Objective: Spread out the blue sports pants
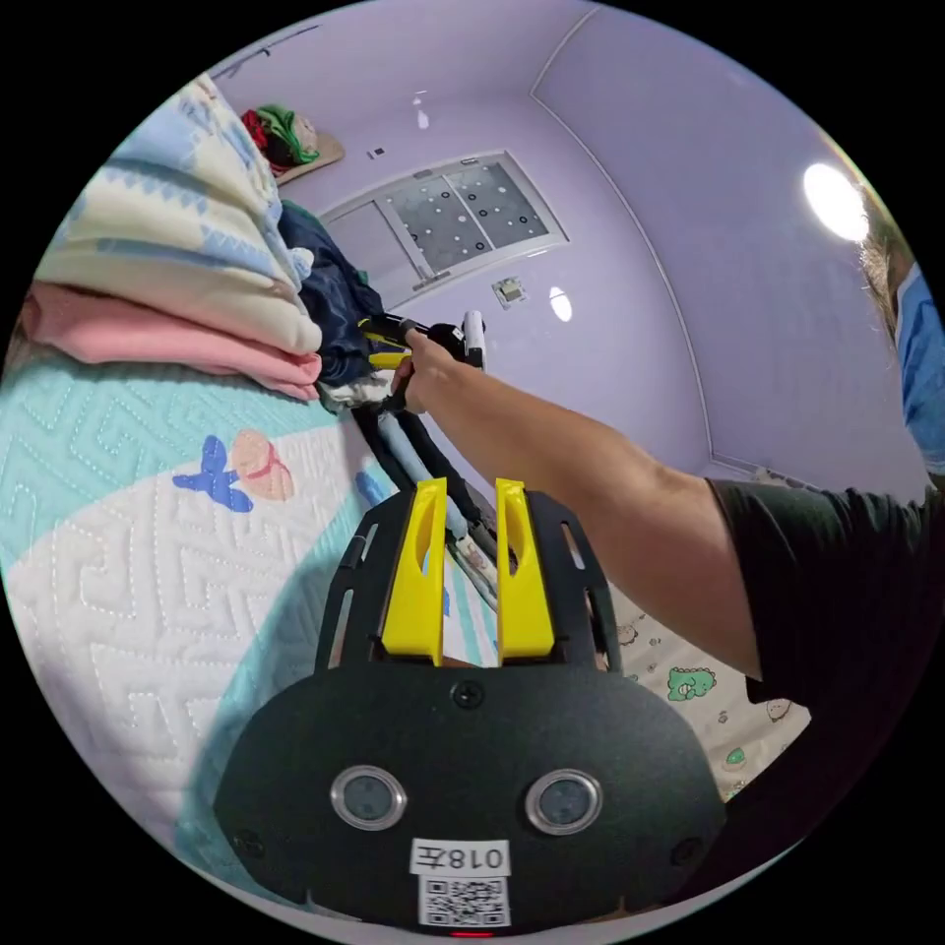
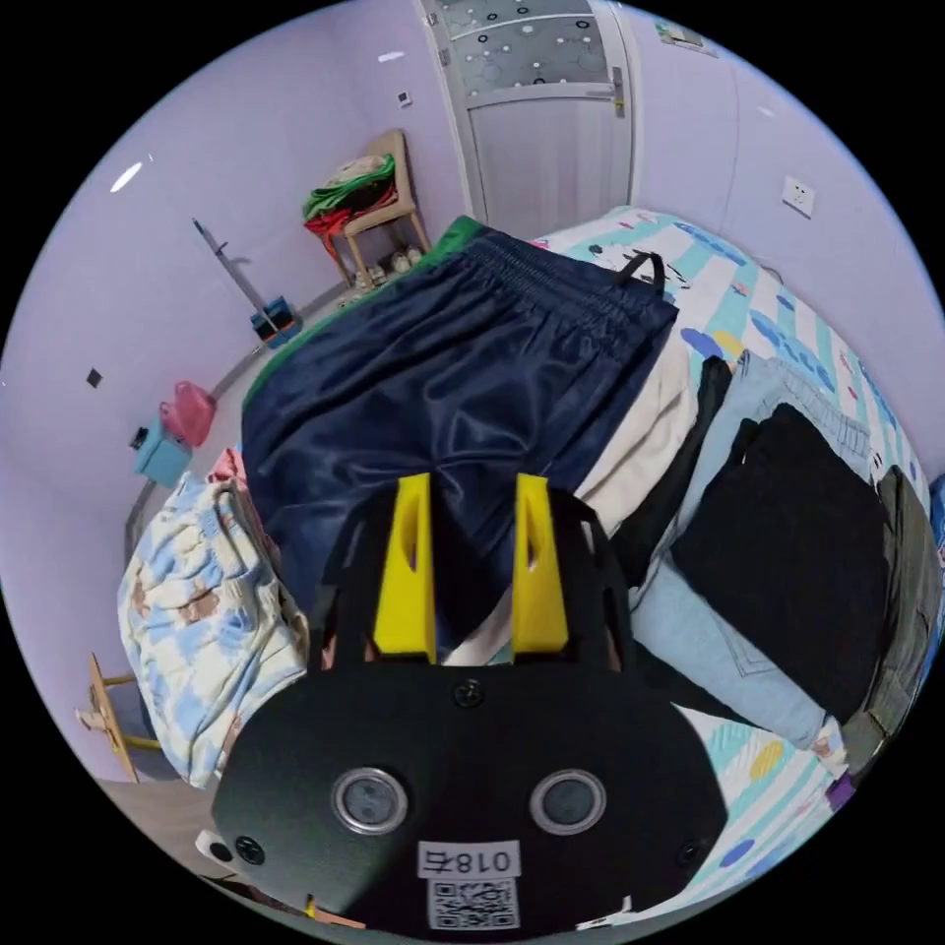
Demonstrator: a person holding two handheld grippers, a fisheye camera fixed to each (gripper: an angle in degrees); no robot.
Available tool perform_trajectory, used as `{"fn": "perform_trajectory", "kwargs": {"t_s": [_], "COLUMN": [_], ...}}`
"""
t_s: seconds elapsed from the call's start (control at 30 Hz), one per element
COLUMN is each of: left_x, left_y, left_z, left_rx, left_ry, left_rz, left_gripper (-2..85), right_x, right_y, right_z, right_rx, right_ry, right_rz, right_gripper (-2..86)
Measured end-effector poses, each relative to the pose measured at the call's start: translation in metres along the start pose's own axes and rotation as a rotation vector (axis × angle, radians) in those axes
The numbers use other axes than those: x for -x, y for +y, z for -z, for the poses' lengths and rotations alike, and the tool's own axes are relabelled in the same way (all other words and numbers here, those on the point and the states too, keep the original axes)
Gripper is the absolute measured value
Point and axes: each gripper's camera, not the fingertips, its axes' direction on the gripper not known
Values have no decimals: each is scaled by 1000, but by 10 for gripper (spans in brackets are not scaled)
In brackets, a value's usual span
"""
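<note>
Pants (image 2: 443, 394) navy, shiny (waistband gathered), atop bed (image 2: 787, 325), right gripper (image 2: 472, 487) jaws parted above, left gripper (image 1: 469, 490) likewise parted.

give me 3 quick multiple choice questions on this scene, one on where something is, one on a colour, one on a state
1. Where do the blue sports pants lie?
A. on a pile of clothes on the bed
B. on the chair
C. on the floor

2. What colour are the jaws of the right tongs?
A. red
B. yellow
C. white

3. How do the left tongs stand?
A. shut on the pants
B. shut on a towel
C. open, holding nothing

Answers:
1 A: in the right gripper view they sit on top of other folded clothes.
2 B: both jaws are yellow.
3 C: in the left gripper view there is a gap between the jaws, with nothing in it.
</note>
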Motion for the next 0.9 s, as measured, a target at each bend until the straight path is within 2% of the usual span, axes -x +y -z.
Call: {"fn": "perform_trajectory", "kwargs": {"t_s": [0.07, 0.3, 0.43, 0.53, 0.6, 0.63, 0.7, 0.77, 0.83, 0.9], "left_x": [-11, -86, -155, -203, -233, -255, -290, -331, -388, -428], "left_y": [1, 7, 9, 13, 19, 24, 35, 53, 92, 129], "left_z": [1, -8, -3, 14, 14, 8, -12, -44, -97, -147], "left_rx": [-14, -32, -63, -123, -99, -70, 30, 182, 373, 534], "left_ry": [-18, -75, -100, -96, -75, -65, -13, 8, 25, 50], "left_rz": [0, -141, -289, -294, -302, -307, -321, -375, -453, -505], "left_gripper": [78, 77, 88, 89, 88, 88, 89, 93, 98, 99], "right_x": [6, -3, -30, -57, -72, -81, -96, -124, -149, -171], "right_y": [12, 90, 192, 304, 382, 434, 502, 592, 657, 716], "right_z": [21, 154, 267, 347, 384, 398, 398, 379, 357, 345], "right_rx": [-84, -386, -501, -605, -654, -641, -471, -268, -172, -221], "right_ry": [2, -192, -198, -157, -116, -92, -33, 21, -3, -64], "right_rz": [14, 56, 94, 117, 137, 155, 118, -33, -166, -313], "right_gripper": [25, 9, 9, 14, 20, 27, 46, 93, 111, 113]}}
